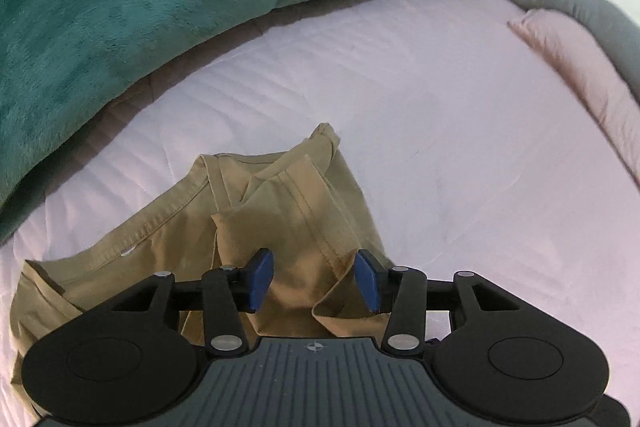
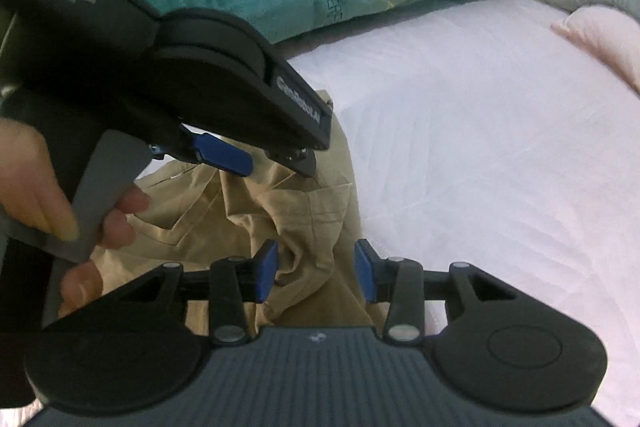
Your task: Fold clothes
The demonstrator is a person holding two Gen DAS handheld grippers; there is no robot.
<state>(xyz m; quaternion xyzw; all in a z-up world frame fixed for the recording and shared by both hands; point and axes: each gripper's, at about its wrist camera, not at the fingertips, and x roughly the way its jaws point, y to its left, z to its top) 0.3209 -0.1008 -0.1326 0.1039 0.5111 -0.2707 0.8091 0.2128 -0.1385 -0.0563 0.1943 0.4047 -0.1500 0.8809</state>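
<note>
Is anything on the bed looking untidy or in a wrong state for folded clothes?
Yes. The khaki garment on the pink sheet is rumpled, not folded flat: one part lies bunched and twisted over the rest, with creases near its middle. Nothing looks torn or spilled.

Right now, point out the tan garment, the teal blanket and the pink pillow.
tan garment point(image 1: 296, 211): left wrist view, on the folded stitched panel.
teal blanket point(image 1: 120, 7): left wrist view, on its plush surface.
pink pillow point(image 1: 580, 67): left wrist view, on its top face.
</note>
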